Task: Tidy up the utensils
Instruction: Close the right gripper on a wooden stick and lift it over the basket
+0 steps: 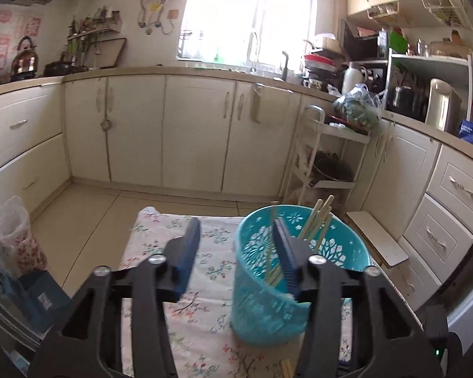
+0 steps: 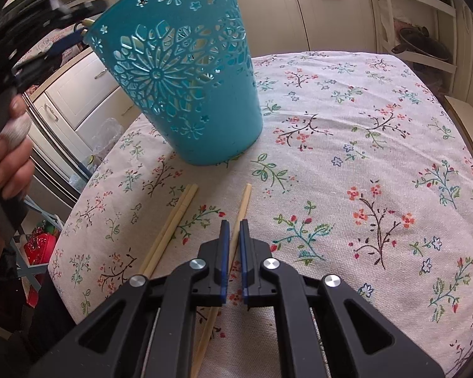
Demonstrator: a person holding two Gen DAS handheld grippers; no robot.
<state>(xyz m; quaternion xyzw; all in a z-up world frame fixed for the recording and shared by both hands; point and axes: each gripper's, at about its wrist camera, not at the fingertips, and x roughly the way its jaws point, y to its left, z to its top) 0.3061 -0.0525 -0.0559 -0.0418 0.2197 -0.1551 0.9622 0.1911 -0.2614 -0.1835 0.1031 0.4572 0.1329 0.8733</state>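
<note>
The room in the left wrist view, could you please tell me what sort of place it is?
Most likely a home kitchen: cream cabinets run beneath a countertop, a kettle sits at the far left, and a faucet stands at the bright window.

1. Teal perforated plastic basket (image 2: pixel 186 72) stands on the floral cloth-covered table (image 2: pixel 362 145), twd its far-left corner.
2. Wooden chopsticks (image 1: pixel 318 220) stand in basket.
3. Paired wooden chopsticks (image 2: pixel 170 226) lie on cloth near front edge, single chopstick (image 2: pixel 241 211) just right of them.

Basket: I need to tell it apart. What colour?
Teal basket with cut-out flowers, clearest in the right wrist view.
</note>
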